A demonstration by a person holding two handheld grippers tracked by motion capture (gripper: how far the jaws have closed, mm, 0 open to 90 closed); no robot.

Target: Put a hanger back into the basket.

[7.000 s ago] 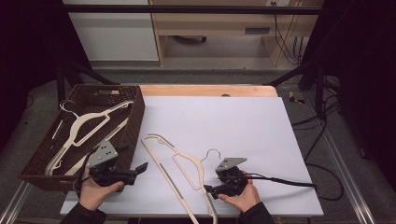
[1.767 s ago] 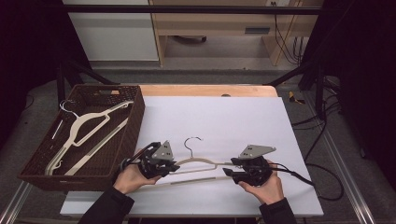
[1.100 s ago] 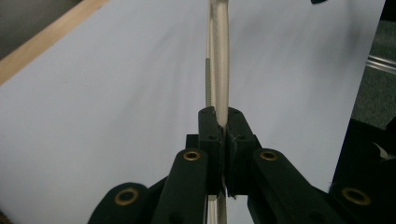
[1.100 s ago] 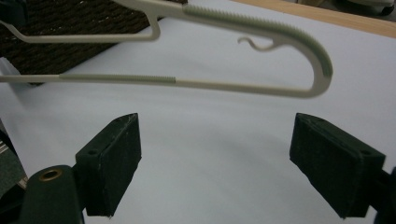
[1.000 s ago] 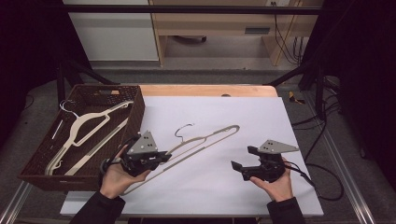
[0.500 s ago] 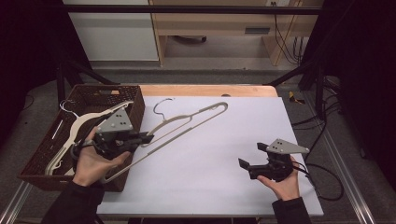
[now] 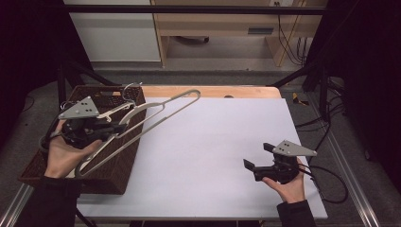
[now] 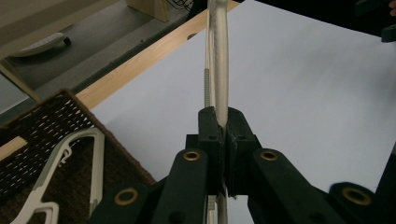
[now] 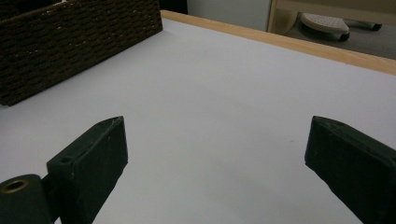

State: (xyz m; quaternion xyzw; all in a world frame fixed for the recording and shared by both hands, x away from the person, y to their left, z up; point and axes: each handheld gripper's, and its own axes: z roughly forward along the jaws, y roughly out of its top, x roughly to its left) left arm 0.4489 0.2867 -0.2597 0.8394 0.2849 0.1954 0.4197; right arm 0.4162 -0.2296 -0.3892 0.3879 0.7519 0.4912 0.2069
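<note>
A slim cream plastic hanger (image 7: pixel 156 111) is clamped by the left gripper (image 7: pixel 101 130) at left of frame, above the dark woven basket (image 7: pixel 120 165). The right gripper (image 7: pixel 257 158), lower right, is spread wide and holds nothing, its jaws having just been opening over the smooth white table (image 7: pixel 222 137).

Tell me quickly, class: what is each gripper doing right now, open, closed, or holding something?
Left gripper: closed on the cream hanger, held above the wicker basket.
Right gripper: open, jaws just widened, nothing between them, over the white table.

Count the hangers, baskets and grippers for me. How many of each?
Hangers: 2 in sight, the held hanger and the hanger in the basket
Basket: 1
Grippers: 2, left gripper and right gripper
Total: 5
</note>
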